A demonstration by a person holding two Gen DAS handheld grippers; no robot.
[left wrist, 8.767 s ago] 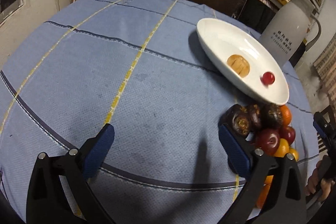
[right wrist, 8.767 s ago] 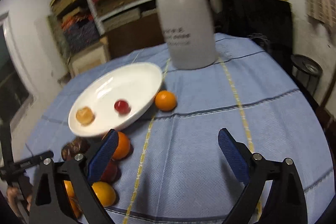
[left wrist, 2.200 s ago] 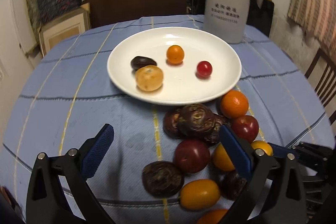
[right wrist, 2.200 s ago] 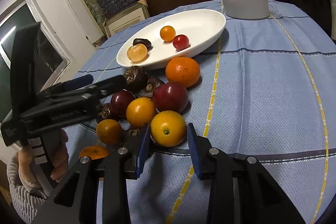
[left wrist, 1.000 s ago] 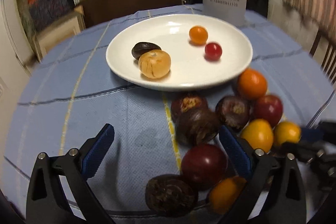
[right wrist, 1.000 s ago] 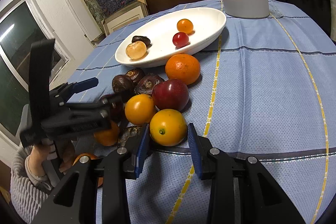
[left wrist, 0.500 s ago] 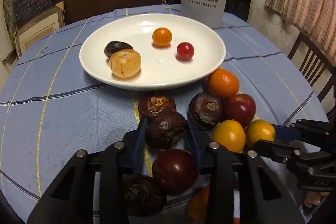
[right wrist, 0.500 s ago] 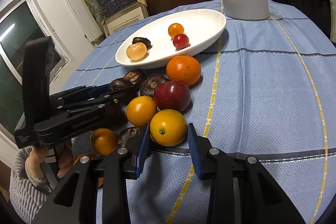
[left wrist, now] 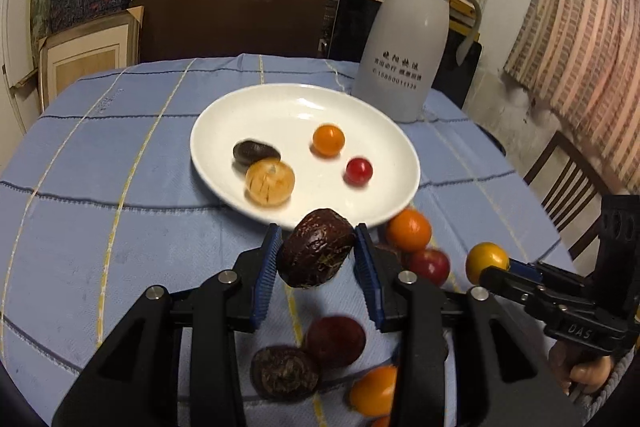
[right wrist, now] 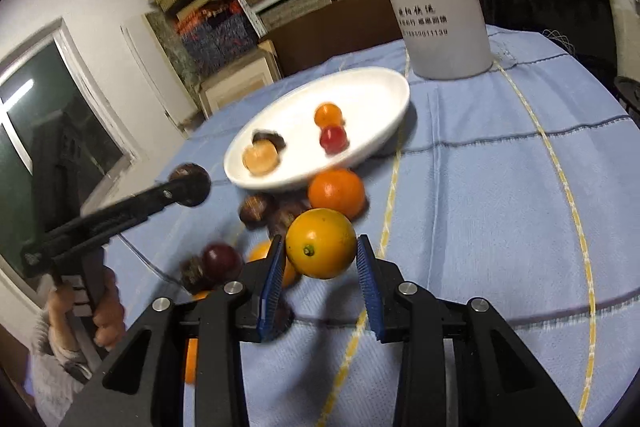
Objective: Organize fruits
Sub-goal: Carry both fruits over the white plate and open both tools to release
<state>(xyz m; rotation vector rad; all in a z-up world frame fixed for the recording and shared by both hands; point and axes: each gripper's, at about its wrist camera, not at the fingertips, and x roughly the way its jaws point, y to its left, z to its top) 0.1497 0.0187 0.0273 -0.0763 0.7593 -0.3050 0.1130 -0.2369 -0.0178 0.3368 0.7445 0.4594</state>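
Note:
My left gripper [left wrist: 316, 255] is shut on a dark brown wrinkled fruit [left wrist: 316, 247] and holds it above the cloth, just short of the white plate [left wrist: 384, 131]. My right gripper [right wrist: 320, 259] is shut on a yellow-orange fruit [right wrist: 320, 243], lifted above the pile; it also shows in the left wrist view [left wrist: 486, 261]. The plate [right wrist: 384, 95] holds a dark fruit [left wrist: 254, 151], a pale orange fruit [left wrist: 270, 183], a small orange one [left wrist: 328, 139] and a small red one [left wrist: 359, 171]. Loose fruits lie below the plate: an orange [right wrist: 337, 191], a red plum [left wrist: 430, 265], dark fruits [right wrist: 256, 209].
A tall grey-white thermos jug [left wrist: 412, 47] stands behind the plate on the blue checked tablecloth [left wrist: 100, 187]. Shelves with boxes fill the back wall. A wooden chair [left wrist: 568, 183] stands at the right of the round table. More fruits lie near me [left wrist: 334, 341].
Both grippers have lifted their fruits off the table. The left gripper has raised the dark fruit toward the plate; the right gripper has raised the yellow-orange fruit above the pile.

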